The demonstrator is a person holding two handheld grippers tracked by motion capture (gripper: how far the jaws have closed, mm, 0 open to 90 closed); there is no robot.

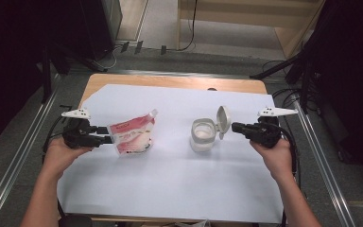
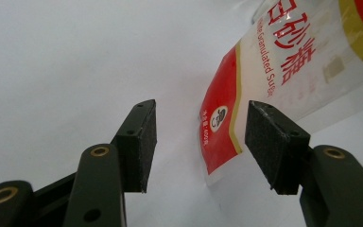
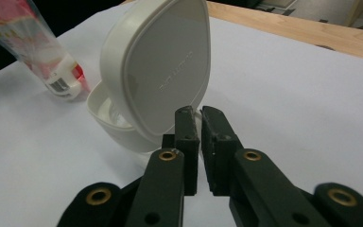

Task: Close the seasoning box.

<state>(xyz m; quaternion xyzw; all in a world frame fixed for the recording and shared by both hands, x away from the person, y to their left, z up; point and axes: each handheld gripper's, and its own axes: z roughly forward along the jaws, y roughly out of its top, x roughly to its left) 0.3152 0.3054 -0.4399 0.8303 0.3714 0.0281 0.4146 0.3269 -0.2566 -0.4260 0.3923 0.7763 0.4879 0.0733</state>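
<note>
A red and white sugar pouch [image 1: 132, 135] stands tilted on the white sheet at the left. My left gripper [image 1: 108, 134] is at its left edge. In the left gripper view the jaws [image 2: 201, 127] stand open with the pouch's [image 2: 283, 61] lower corner between the pads, a gap showing on one side. A white container [image 1: 203, 135] sits right of centre with its hinged lid [image 1: 223, 119] flipped up. My right gripper [image 1: 234, 126] is just right of that lid. In the right gripper view the lid [image 3: 163, 71] rises close ahead and the gripper [image 3: 201, 113] is shut with nothing seen between its pads.
A large white sheet [image 1: 170, 175] covers most of the wooden table [image 1: 170, 81]. Metal rails run along both sides of the table, and cables lie on the floor beyond its far edge. Bare sheet stretches between the pouch and the container and in front of both.
</note>
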